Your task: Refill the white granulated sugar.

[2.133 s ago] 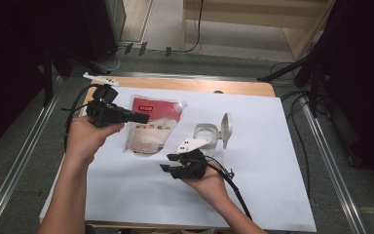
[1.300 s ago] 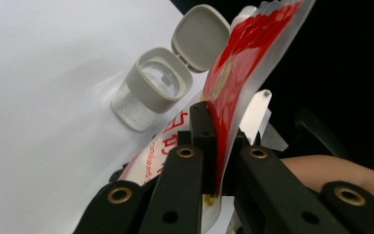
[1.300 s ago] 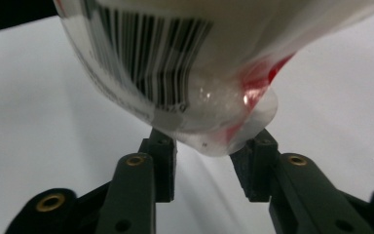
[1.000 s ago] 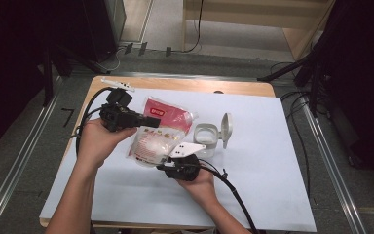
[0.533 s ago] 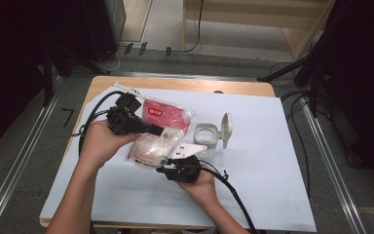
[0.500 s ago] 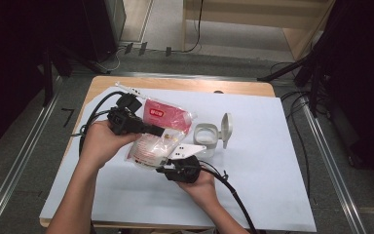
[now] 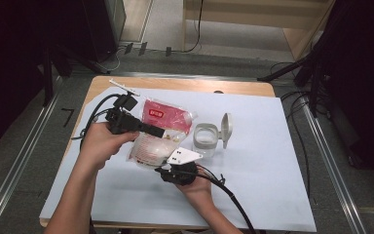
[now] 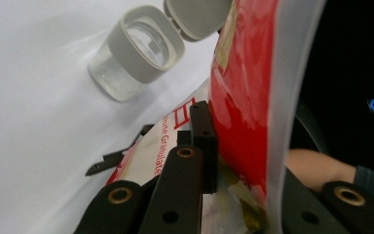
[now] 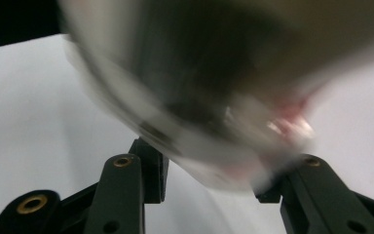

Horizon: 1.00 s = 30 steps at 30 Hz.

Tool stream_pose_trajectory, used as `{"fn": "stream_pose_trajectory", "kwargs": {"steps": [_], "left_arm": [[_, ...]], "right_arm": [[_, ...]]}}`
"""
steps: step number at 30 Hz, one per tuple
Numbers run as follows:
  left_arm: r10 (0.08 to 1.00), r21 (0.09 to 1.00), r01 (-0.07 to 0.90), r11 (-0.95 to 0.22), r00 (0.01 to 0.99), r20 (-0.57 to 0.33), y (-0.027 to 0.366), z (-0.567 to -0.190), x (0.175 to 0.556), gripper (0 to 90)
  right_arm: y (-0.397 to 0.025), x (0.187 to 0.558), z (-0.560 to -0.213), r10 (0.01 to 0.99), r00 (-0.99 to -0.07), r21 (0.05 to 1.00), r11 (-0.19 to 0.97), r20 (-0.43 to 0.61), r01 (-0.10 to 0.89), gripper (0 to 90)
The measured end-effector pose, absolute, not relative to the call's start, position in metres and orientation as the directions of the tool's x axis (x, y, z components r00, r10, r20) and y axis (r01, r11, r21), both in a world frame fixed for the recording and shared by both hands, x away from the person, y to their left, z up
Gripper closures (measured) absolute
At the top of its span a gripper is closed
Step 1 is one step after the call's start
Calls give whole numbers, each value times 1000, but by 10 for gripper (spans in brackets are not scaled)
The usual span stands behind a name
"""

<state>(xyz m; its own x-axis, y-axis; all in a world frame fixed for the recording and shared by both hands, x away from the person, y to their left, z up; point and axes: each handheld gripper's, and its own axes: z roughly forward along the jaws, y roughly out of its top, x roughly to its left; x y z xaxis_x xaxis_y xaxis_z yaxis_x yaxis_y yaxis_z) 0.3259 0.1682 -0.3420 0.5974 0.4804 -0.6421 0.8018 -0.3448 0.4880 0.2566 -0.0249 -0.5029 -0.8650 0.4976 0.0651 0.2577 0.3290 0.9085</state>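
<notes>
A red and white bag of granulated sugar (image 7: 163, 122) is tilted up off the white table cover, its clear lower part full of white grains. My left gripper (image 7: 158, 131) is shut on the bag's side; in the left gripper view one black jaw presses the label and the red film (image 8: 243, 102) runs between the jaws of the left gripper (image 8: 243, 146). My right gripper (image 7: 161, 169) sits at the bag's near end, jaws open, with the blurred bottom of the bag (image 9: 209, 107) between the jaws of the right gripper (image 9: 212, 180).
A clear jar (image 7: 204, 140) with a grey rim stands just right of the bag, its flip lid (image 7: 226, 127) hinged open; the jar (image 8: 136, 53) is empty. A white sheet (image 7: 263, 175) covers the wooden table (image 7: 185, 84). Cables trail from both grippers.
My left gripper moved right onto the bag, shut on it and tilted it up. My right gripper slid left to the bag's near end.
</notes>
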Motion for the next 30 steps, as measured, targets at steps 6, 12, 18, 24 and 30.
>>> {"fn": "stream_pose_trajectory", "kwargs": {"steps": [6, 12, 18, 24, 30], "left_arm": [[529, 501, 772, -391, 634, -564, 150, -346, 325, 900], [500, 608, 642, -467, 759, -417, 141, -342, 319, 819], [483, 619, 659, -426, 745, -461, 141, -341, 319, 804], [502, 532, 759, -377, 649, -571, 142, -347, 326, 846], [543, 490, 792, -364, 608, -579, 132, -352, 325, 895]], "right_arm": [[-17, 247, -495, 505, -863, 889, 383, 28, 253, 546], [-26, 246, -484, 430, -882, 895, 290, 193, 338, 563], [-30, 242, -469, 409, -864, 875, 250, 292, 414, 565], [-27, 236, -465, 422, -845, 854, 250, 328, 456, 567], [-19, 234, -468, 463, -838, 843, 291, 290, 452, 555]]}}
